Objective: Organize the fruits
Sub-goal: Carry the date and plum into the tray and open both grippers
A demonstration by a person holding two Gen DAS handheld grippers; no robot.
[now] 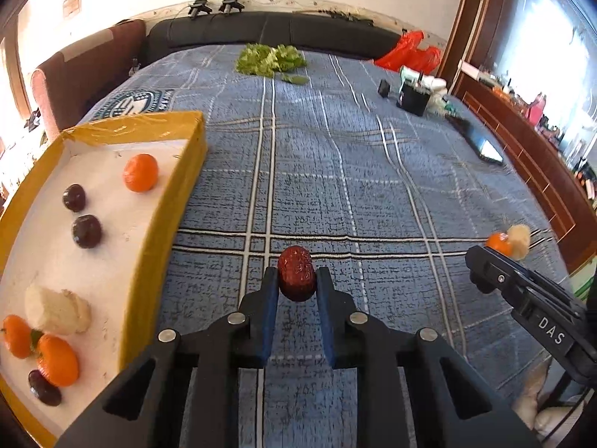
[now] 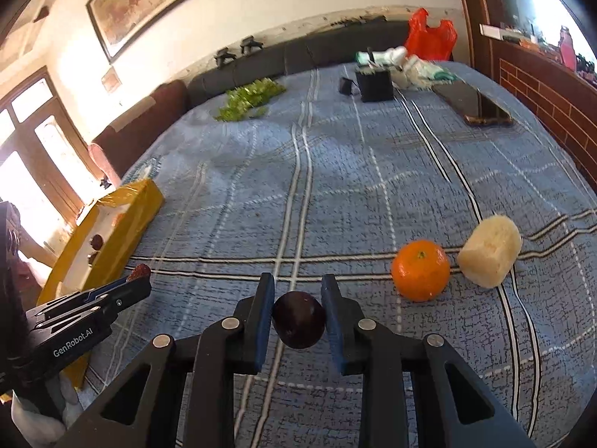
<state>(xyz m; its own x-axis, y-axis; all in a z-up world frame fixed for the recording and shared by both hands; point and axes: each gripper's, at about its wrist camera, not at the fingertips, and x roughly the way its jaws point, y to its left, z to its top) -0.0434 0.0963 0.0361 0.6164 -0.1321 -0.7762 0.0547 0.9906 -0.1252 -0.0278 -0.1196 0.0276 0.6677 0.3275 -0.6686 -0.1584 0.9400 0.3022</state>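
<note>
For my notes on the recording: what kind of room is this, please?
Probably a bedroom at home: the fruit lies on a bed with a blue plaid bedspread, a dark padded headboard behind it, and a framed picture on the wall.

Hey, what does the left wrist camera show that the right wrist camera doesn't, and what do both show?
Only the left wrist view shows the whole white inside of the yellow cardboard box, holding three oranges, three dark round fruits and a pale chunk. Only the right wrist view shows the right gripper shut on a dark purple round fruit. Both show the left gripper shut on a wrinkled red date, a loose orange mandarin beside a pale cylindrical chunk, the blue plaid cloth and green leafy vegetables.
</note>
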